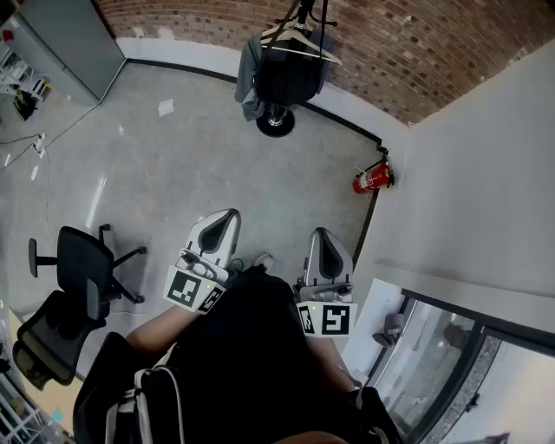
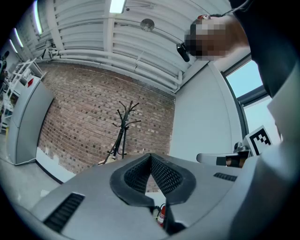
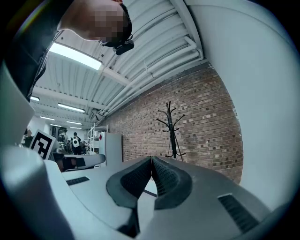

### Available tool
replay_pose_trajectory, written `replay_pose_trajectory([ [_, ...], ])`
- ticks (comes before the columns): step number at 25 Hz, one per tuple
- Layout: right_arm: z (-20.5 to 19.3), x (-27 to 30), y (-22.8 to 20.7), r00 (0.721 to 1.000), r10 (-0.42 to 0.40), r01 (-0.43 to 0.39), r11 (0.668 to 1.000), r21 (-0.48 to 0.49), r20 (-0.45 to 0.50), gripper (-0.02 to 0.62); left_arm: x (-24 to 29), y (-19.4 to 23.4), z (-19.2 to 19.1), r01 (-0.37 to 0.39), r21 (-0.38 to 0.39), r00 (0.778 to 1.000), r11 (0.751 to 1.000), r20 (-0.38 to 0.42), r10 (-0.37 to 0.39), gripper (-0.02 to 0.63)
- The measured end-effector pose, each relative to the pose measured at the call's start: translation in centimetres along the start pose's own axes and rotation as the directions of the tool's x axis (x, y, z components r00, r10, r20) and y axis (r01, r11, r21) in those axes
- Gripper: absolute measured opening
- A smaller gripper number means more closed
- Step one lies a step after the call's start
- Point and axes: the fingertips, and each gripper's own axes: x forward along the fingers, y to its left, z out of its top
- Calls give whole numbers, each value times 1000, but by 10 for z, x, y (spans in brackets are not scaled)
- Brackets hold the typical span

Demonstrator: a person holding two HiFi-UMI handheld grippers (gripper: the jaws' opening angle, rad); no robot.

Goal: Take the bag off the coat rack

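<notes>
A black coat rack (image 1: 299, 26) stands far ahead by the brick wall, with a dark bag (image 1: 286, 78) and a grey garment (image 1: 250, 80) hanging on it. Its bare top prongs show in the left gripper view as the coat rack (image 2: 125, 119) and in the right gripper view as the coat rack (image 3: 171, 127). Both grippers are held close to the person's body, far from the rack. The left gripper (image 1: 227, 214) is shut, pads (image 2: 161, 173) together, nothing between them. The right gripper (image 1: 323, 234) is shut and empty too.
Two black office chairs (image 1: 82, 264) stand at the left. A red fire extinguisher (image 1: 371, 179) sits by the white wall at the right. A grey cabinet (image 1: 74, 39) is at the far left. A window ledge (image 1: 390, 303) runs at the lower right. People stand far off (image 3: 75, 143).
</notes>
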Motion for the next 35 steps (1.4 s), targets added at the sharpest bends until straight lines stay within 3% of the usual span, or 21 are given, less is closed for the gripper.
replay_pose_trajectory([
  [8, 0, -5, -11, 1000, -13, 13, 1000, -6, 8, 20, 11, -6, 2, 15, 21, 1000, 1000, -2, -15, 18],
  [14, -1, -11, -21, 999, 38, -38, 999, 14, 15, 20, 16, -34, 3, 78, 51, 996, 996, 44, -80, 18],
  [21, -17, -16, -28, 999, 51, -51, 997, 54, -10, 20, 11, -31, -22, 7, -25, 1000, 1000, -8, -7, 18],
  [27, -20, -10, -30, 997, 72, -70, 993, 96, -13, 20, 21, -25, -8, -23, -1, 1000, 1000, 22, 23, 18],
  [32, -12, -8, -46, 1000, 5, -7, 997, 75, 26, 20, 33, -23, -18, -13, -2, 1000, 1000, -6, 13, 18],
  [35, -16, -3, -57, 1000, -25, 25, 997, 77, 2, 20, 44, -28, -30, 20, -27, 999, 999, -34, -21, 18],
])
